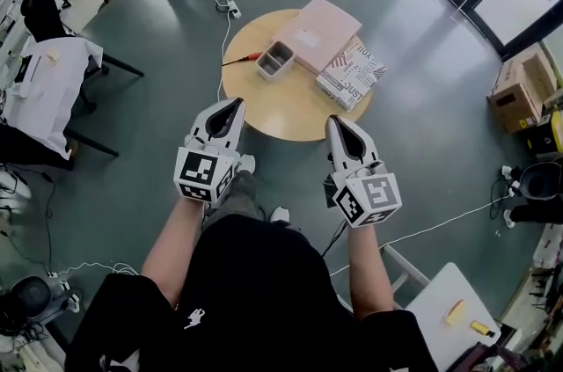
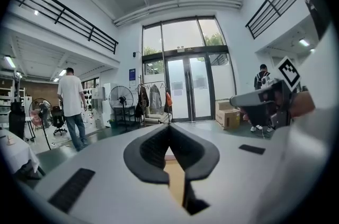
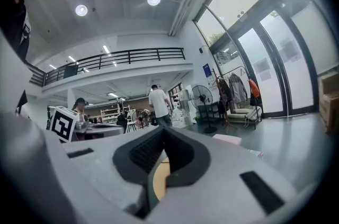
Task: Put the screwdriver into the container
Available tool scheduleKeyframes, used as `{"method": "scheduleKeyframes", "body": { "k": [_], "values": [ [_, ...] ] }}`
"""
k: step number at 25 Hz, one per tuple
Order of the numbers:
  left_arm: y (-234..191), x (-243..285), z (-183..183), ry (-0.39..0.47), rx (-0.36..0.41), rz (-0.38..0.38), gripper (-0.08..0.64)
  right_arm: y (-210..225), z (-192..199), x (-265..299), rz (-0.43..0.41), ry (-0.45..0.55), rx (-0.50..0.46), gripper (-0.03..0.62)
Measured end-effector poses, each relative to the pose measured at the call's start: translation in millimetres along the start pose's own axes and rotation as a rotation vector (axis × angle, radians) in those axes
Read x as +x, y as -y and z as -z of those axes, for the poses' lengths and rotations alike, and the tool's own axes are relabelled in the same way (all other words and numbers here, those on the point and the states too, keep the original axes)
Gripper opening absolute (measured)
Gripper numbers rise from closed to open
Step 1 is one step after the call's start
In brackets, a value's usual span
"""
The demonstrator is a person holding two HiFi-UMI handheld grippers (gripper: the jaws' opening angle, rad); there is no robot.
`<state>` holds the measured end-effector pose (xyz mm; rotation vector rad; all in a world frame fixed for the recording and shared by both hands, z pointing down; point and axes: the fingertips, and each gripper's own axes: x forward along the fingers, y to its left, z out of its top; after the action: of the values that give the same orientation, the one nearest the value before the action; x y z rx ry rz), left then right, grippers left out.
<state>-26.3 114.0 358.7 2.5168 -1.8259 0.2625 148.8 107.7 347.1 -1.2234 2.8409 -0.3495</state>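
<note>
Both jaw pairs are sitting clenched, tips meeting, nothing pinched between them. Left gripper (image 1: 236,105) and right gripper (image 1: 335,121) are hovering side by side at the near edge of the round wooden table (image 1: 281,111). Noses are pointing forward over the rim and marker cubes are facing up toward the head camera. Person's bare forearms are reaching out roughly parallel from black sleeves, left one lining up with the table's left side, right one with its right side. Neither gripper is touching anything on the tabletop.

Screwdriver (image 1: 245,58) is lying flat at the table's far-left side, well apart from both grippers. Its red handle is pointing toward the container (image 1: 275,60), thin dark shaft running left toward the rim. Handle end is sitting just beside the container, outside it. Container is a small grey open-top bin standing upright, looking split into two cells. Right of it a flat pink box (image 1: 318,31) is resting at the far edge, with a printed patterned box (image 1: 352,75) lying nearer on the right. Both gripper views are looking level across the room, with only a sliver of tabletop showing past the closed tips.
</note>
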Motion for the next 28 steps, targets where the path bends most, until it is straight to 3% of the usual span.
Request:
{"method": "scheduleKeyframes", "body": {
  "k": [6, 14, 28],
  "values": [
    [-29.1, 32.1, 15.8, -0.019, 0.01, 0.019, 0.002, 1.1, 7.9, 37.1, -0.004, -0.028, -0.028, 0.002],
    [-82.4, 92.6, 35.2, -0.068, -0.024, 0.099, 0.002, 19.6, 10.7, 113.3, 0.046, -0.051, -0.038, 0.002],
    [-173.1, 184.6, 78.0, -0.162, -0.025, 0.246, 0.002, 40.0, 39.3, 239.8, 0.14, -0.18, -0.072, 0.002]
  ]
}}
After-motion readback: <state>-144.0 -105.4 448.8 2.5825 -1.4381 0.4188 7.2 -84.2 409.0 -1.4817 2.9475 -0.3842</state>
